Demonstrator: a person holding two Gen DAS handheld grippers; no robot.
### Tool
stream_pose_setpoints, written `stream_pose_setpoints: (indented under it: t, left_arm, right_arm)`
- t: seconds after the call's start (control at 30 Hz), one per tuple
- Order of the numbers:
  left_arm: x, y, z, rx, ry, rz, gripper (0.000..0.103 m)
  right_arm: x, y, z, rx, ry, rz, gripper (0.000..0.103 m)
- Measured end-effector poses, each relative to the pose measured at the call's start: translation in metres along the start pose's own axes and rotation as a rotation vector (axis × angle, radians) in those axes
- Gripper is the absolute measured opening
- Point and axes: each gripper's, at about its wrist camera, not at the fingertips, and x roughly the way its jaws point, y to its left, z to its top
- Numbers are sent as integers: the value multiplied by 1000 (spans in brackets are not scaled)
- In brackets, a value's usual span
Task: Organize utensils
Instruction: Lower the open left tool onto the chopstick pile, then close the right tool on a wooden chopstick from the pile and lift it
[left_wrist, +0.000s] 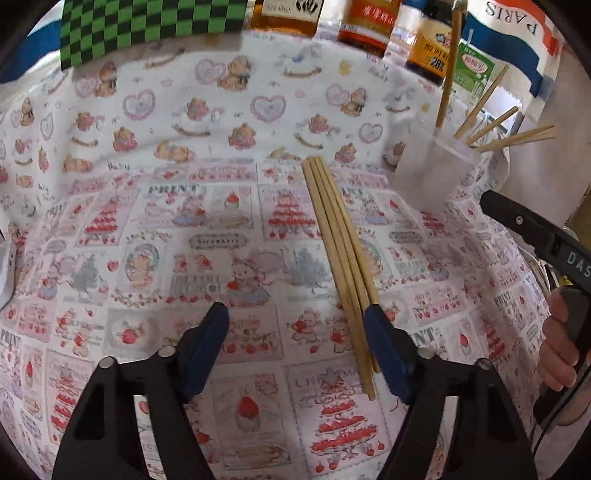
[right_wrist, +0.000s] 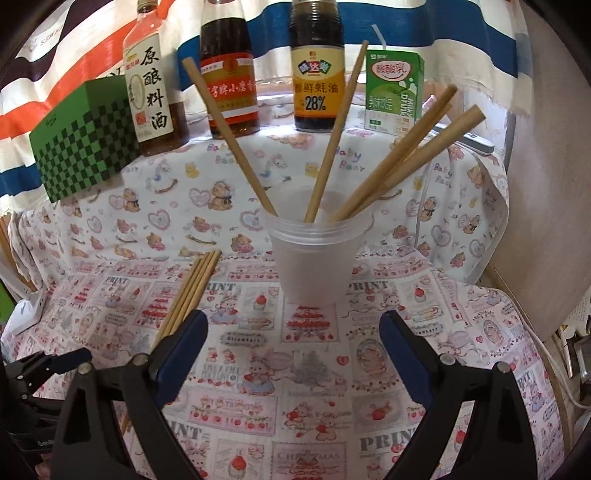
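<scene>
Partly, the left tool hides the lying chopsticks' near ends.

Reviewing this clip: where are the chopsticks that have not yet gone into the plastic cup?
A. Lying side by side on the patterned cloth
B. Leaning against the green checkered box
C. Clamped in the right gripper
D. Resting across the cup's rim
A: the loose chopsticks lie bundled flat on the cloth, apart from the cup, partly between the left gripper's open fingers.
</scene>
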Motion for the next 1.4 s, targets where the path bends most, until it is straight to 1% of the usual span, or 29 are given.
stream_pose_setpoints:
  t: [0.1,0.23,0.3,0.37,0.47,0.6,0.63,0.7,0.77,0.83,0.9,0.93,1.03,1.1,1.17,1.27,1.33,1.4]
  left_arm:
    - [-1,1,-2,12,1,8,68]
    - [4,-4,-5,64,-3,73,67]
    - [6,-7,-6,87,-5,92,67]
    - [6,-7,-6,91,-3,94,67]
    - [6,-5,-7,81,-7,84,67]
    - [6,-2,-7,61,-13,66,67]
    - [5,-1,-7,52,-15,57,67]
    - [4,3,-6,31,-20,38,67]
    - [4,8,-5,4,-27,33,67]
    - [4,17,-4,-38,-39,84,67]
    - [2,27,-3,-83,-51,109,67]
    - [2,32,-3,-99,-55,120,67]
    - [1,36,-2,-120,-60,123,67]
    - [3,38,-1,-108,-55,126,68]
    - [3,39,-2,-106,-54,126,69]
    - [4,39,-1,-105,-53,128,70]
    - [4,39,-1,-98,-49,132,74]
    - [7,36,1,-89,-43,138,77]
  right_arm:
    - [2,4,-1,-18,10,-4,94]
    - [0,5,-2,-20,6,-6,94]
    - [-1,2,-1,-10,6,-2,94]
    - [1,0,-1,0,11,-2,95]
    - [7,0,-2,3,28,-14,95]
    - [16,10,-6,-48,42,-35,95]
    - [18,12,-7,-64,49,-32,95]
    - [24,25,-12,-123,86,3,95]
    - [27,34,-17,-154,110,29,95]
    - [29,43,-21,-170,137,55,95]
    - [30,53,-24,-196,147,80,95]
    - [29,59,-27,-224,144,75,95]
    - [30,74,-36,-312,132,20,95]
    - [29,76,-38,-318,130,0,95]
    - [30,78,-40,-336,131,-2,95]
    - [38,82,-44,-369,149,-58,95]
    - [41,79,-44,-366,171,-53,95]
    - [43,75,-41,-333,183,-36,95]
